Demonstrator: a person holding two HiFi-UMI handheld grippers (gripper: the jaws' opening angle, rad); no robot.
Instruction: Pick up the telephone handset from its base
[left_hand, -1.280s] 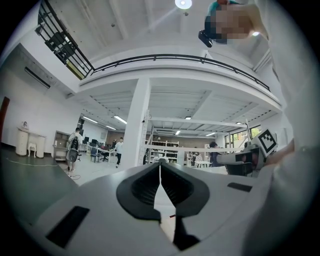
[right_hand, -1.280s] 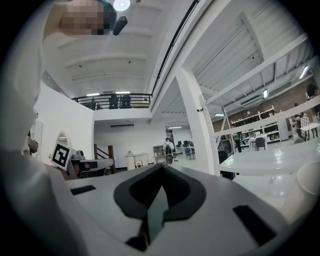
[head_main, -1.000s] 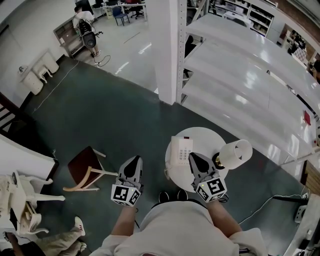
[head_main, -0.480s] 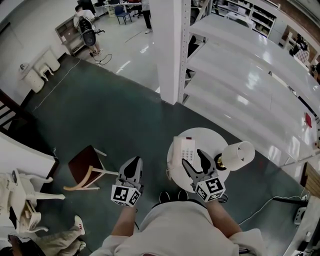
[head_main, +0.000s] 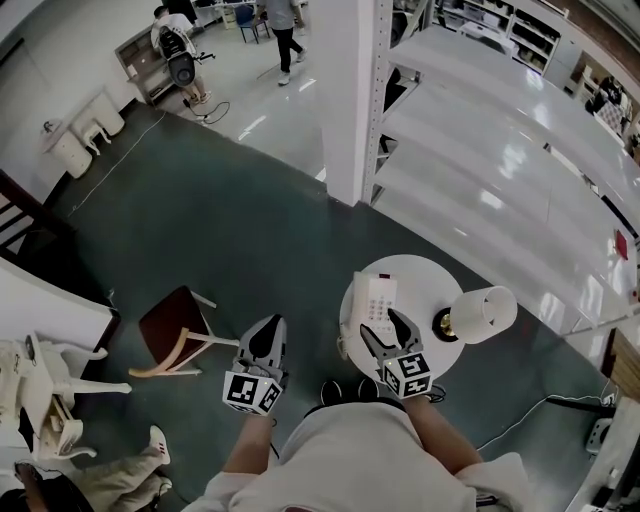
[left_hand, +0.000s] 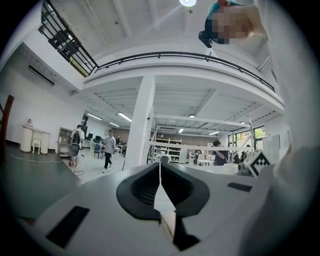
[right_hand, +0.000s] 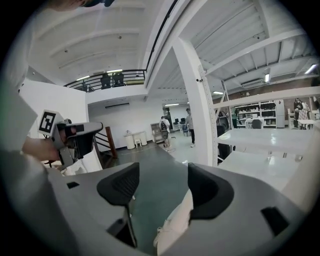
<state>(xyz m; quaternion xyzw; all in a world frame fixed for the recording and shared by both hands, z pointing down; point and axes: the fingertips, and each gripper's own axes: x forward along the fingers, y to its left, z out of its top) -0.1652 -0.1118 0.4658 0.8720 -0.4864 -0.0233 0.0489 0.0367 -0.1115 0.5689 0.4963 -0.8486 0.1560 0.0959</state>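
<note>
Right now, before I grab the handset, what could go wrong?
The right gripper, jaws just opened and gripping nothing, hangs near the telephone. The lamp stands close beside it on the small round table; a wide swing might knock it. The telephone sits by the table's left rim, so a push could slide it off.

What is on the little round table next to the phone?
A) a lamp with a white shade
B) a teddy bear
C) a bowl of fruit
A: in the head view a lamp with a white shade sits on the round table, just right of the telephone.
</note>
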